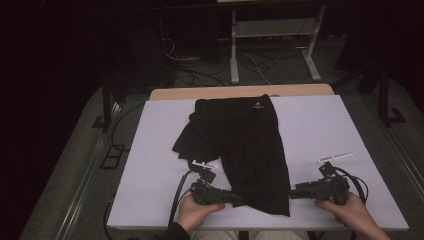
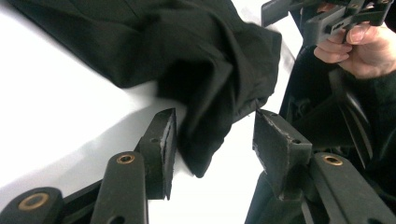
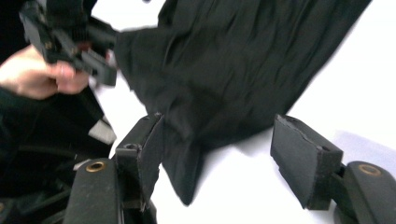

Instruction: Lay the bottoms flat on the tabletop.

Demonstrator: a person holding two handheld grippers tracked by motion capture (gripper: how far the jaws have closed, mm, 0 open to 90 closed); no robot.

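Observation:
A pair of black shorts (image 1: 245,145) lies flat on the white table cover (image 1: 320,125), waistband far, leg hems near. My left gripper (image 1: 235,197) is at the near left corner of the hem and my right gripper (image 1: 292,194) at the near right corner. In the left gripper view the jaws of the left gripper (image 2: 212,135) stand apart with a hanging corner of the shorts (image 2: 187,51) loose between them. In the right gripper view the right gripper (image 3: 217,144) is likewise open around a corner of the shorts (image 3: 233,60), with a wide gap at one pad.
Two small white strips lie on the cover, one (image 1: 336,157) right of the shorts, one (image 1: 204,164) left of them. Black cables trail from both grippers. Beyond the table's far wooden edge (image 1: 240,92) stand a metal frame (image 1: 272,45) and floor cables.

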